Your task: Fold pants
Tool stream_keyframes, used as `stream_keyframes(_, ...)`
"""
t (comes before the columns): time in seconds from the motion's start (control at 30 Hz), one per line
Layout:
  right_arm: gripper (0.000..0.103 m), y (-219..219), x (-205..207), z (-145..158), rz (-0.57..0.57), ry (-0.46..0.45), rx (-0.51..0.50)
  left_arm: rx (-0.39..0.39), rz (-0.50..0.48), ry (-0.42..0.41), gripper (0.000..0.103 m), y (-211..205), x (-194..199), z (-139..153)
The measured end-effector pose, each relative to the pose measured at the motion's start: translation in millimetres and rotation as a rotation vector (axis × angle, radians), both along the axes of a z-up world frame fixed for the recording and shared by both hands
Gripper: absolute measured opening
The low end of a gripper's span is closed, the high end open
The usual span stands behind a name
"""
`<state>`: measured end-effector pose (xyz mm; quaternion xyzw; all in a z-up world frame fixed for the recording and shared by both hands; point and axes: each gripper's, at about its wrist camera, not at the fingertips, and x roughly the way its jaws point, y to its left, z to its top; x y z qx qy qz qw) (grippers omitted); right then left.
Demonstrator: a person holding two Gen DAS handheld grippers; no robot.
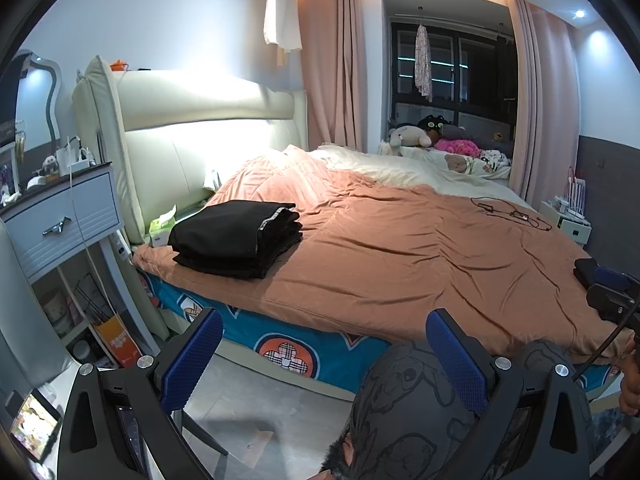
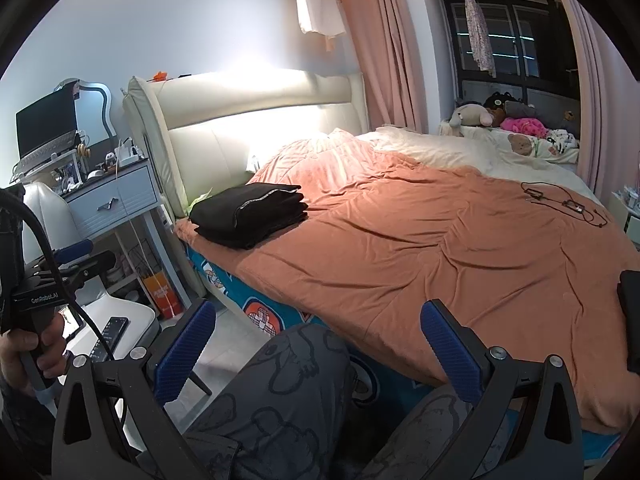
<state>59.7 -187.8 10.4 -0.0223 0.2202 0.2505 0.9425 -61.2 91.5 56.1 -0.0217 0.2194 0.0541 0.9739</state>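
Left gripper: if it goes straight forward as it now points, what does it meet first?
Probably the orange quilt on the bed; the open left gripper aims there. The folded black pants lie left of that line.

One stack of folded black pants [image 1: 238, 238] and one thin black cord [image 1: 510, 212] lie on one big bed with an orange blanket [image 1: 400, 264].
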Motion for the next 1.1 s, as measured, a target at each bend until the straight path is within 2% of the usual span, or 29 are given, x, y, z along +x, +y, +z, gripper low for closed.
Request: stream_keyframes(1.1, 0.103, -2.0, -4.6, 1.6, 0.015, 0.005, -0.009, -0.011, -0.002, -0.005, 0.103, -2.4, -6.7, 3.3)
